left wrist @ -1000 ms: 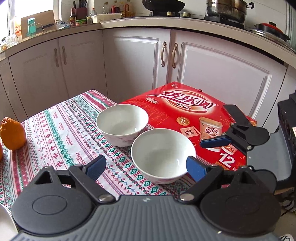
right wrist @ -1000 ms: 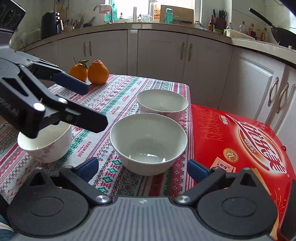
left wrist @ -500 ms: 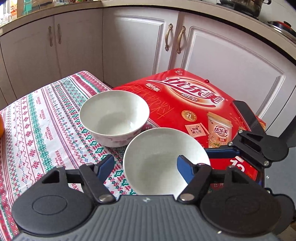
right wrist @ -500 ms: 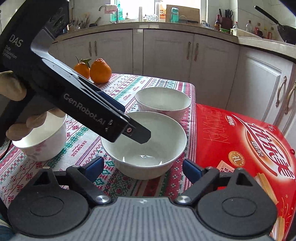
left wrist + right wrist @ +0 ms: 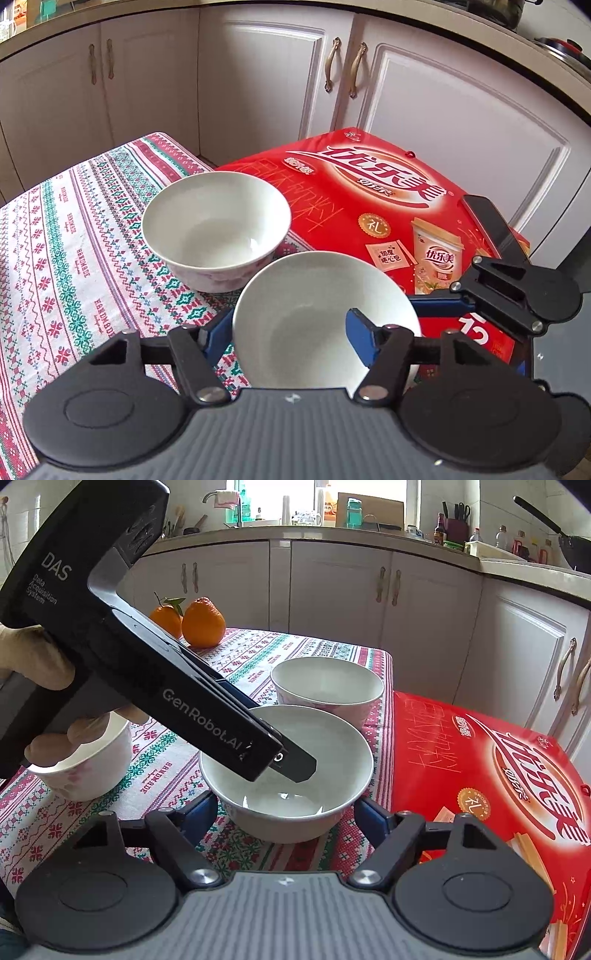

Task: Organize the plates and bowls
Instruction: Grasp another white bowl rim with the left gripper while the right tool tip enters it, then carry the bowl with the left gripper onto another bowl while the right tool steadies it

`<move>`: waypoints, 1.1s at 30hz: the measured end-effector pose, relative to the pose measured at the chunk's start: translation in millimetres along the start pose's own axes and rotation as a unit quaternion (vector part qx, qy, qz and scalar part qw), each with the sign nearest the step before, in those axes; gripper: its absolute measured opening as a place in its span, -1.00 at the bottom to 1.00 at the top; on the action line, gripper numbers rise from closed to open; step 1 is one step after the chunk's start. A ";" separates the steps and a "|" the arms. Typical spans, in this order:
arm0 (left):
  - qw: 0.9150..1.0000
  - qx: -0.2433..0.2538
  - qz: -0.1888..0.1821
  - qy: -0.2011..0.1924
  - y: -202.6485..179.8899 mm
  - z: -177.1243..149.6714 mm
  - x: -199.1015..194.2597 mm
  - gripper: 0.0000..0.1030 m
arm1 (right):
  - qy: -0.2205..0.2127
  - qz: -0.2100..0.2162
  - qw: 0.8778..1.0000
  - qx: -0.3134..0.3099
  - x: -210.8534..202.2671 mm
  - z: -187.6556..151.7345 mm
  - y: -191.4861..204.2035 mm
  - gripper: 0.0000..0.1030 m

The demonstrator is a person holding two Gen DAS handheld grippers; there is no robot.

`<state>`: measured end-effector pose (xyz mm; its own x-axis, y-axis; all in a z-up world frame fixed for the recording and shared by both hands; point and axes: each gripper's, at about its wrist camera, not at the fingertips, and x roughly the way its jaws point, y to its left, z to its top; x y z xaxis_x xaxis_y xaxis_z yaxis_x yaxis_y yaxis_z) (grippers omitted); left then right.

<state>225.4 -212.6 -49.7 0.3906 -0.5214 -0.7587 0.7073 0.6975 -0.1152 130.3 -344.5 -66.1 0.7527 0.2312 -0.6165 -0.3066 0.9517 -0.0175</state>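
Clamps left gripper (image 5: 288,325) jaws on the near bowl (image 5: 314,288) wall, one finger inside, one outside: likely a rim pinch for lifting. Flanks the same bowl with right gripper (image 5: 282,808) jaws, just been closing; cannot tell whether pressing yet. Rests on the desk (image 5: 74,240) just beside a second bowl (image 5: 216,221), probably the stacking target.

White near bowl (image 5: 286,771) upright and empty at the tablecloth's (image 5: 258,653) right edge beside the red box, second white bowl (image 5: 327,685) with pink flowers just behind it, third floral bowl (image 5: 88,764) upright toward the left edge
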 end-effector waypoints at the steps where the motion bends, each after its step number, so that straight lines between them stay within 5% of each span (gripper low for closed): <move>1: 1.000 0.000 -0.001 0.001 -0.2 0.0 0.6 0.24 | 0.000 0.000 1.000 -0.001 0.1 0.0 -0.3 0.64; 33: 1.000 0.006 -0.003 -0.027 -15.4 -25.8 -54.9 0.24 | 0.001 0.007 1.000 -0.008 -38.5 8.7 34.5 0.63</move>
<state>177.8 -182.1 -22.8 0.4177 -0.5515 -0.7221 0.7169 0.6883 -0.1111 95.8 -318.8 -36.1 0.7473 0.2446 -0.6178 -0.3263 0.9450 -0.0206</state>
